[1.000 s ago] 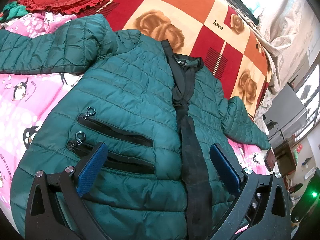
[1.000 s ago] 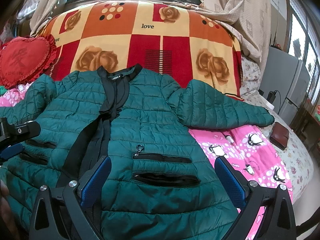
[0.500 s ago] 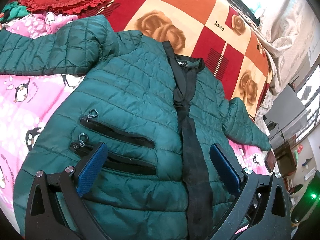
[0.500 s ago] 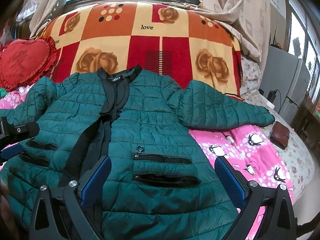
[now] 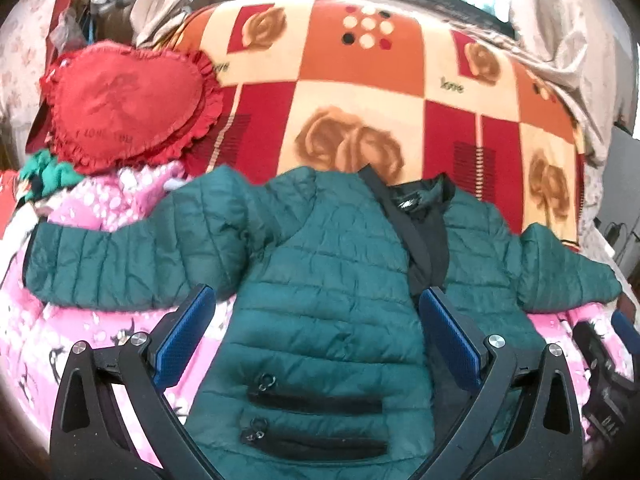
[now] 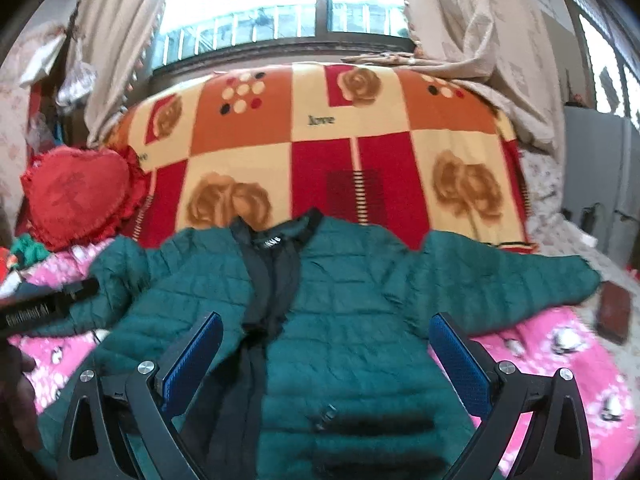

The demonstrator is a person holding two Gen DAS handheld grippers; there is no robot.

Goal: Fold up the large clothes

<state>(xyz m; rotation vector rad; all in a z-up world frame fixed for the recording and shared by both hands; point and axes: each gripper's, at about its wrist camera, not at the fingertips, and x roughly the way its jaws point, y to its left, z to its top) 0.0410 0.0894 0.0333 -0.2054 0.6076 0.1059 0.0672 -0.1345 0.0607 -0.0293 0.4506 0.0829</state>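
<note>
A dark green quilted jacket (image 5: 332, 280) lies face up on the bed with both sleeves spread out; it also shows in the right wrist view (image 6: 352, 312). Its black front placket and collar (image 6: 272, 256) run down the middle, with zip pockets (image 5: 316, 404) low on the front. My left gripper (image 5: 316, 328) is open and empty above the jacket's left front panel. My right gripper (image 6: 326, 352) is open and empty above the jacket's middle. Neither touches the fabric.
A pink penguin-print sheet (image 6: 560, 360) covers the bed. An orange, red and cream rose blanket (image 6: 320, 152) lies behind the jacket. A red heart cushion (image 5: 124, 108) sits at the back left. A brown wallet (image 6: 612, 312) lies beside the right sleeve.
Both grippers have pulled back and tilted up, so the jacket sits lower and further off in both views and the window shows. The jacket has not moved.
</note>
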